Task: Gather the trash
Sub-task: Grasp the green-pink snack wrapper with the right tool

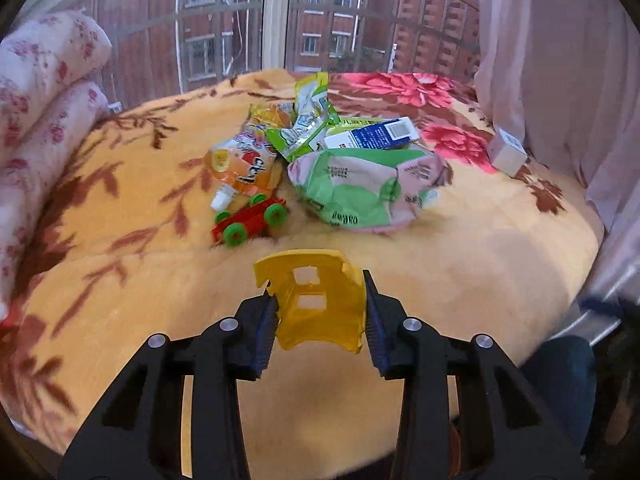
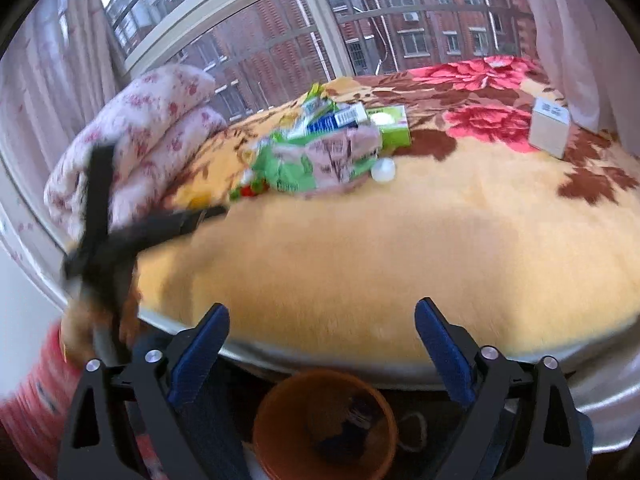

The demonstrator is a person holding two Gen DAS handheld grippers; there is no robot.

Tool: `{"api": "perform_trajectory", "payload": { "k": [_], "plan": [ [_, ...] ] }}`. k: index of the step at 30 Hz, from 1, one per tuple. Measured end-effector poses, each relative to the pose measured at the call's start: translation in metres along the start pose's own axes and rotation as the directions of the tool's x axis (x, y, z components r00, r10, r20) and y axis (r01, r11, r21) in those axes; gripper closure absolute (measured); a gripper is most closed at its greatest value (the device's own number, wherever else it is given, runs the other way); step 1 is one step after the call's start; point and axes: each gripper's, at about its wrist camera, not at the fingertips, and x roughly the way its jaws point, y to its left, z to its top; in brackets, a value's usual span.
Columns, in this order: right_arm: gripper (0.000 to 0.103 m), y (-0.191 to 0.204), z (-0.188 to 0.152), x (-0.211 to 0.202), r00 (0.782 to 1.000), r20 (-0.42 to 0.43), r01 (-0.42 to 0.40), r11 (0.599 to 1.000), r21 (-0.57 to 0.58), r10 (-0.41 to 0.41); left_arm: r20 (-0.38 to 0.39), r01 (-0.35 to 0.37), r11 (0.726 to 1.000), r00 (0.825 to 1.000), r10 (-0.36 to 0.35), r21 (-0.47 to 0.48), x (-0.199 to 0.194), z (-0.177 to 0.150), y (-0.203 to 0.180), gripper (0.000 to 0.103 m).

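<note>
Between my left gripper's (image 1: 320, 312) pads sits a yellow toy shell (image 1: 316, 304), clamped across its width, the pads pressing on both of its side walls. It hangs just above the blanket (image 1: 460, 264) at the near edge of the bed. My right gripper (image 2: 322, 344) has its jaws wide apart with nothing in them, and it hovers above the orange bin (image 2: 324, 420), which stands on the floor just below that same near edge.

Beyond the shell, toward the window, lies the trash: a red toy cart with green wheels (image 1: 250, 222) nearest, an orange drink pouch (image 1: 240, 168) touching it, a crumpled green and pink bag (image 1: 364, 188) beside that, and a blue and white carton (image 1: 372, 134) behind the bag. A small white box (image 1: 508, 152) sits well apart, to the right of the bag.

I judge the step to be carrying the shell to the bin. The shell is thin and hollow, so I should keep the squeeze steady, hold it level, bring it right over the bin's mouth before letting go, and keep my two grippers from colliding there.
</note>
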Motion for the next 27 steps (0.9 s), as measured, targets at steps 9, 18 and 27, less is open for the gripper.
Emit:
{"api": "perform_trajectory", "payload": {
  "k": [9,18,27],
  "plan": [
    [0.008,-0.026,0.1,0.086,0.993,-0.065,-0.07,0.921,0.383,0.102,0.038,-0.027,0.999,0.999,0.026,0.018,-0.043,-0.041,-0.005,0.066],
    [0.008,-0.052,0.122,0.156,0.988,-0.138,0.035,0.757,0.653,0.073,0.048,-0.024,1.0,0.999,0.024,0.005,-0.057,-0.059,0.003,0.066],
    [0.052,-0.047,0.128,0.184,0.982,-0.186,0.102,0.721,0.685,0.038,0.038,-0.015,1.0,0.999,0.016,-0.026,-0.056,-0.063,0.011,0.066]
  ]
}}
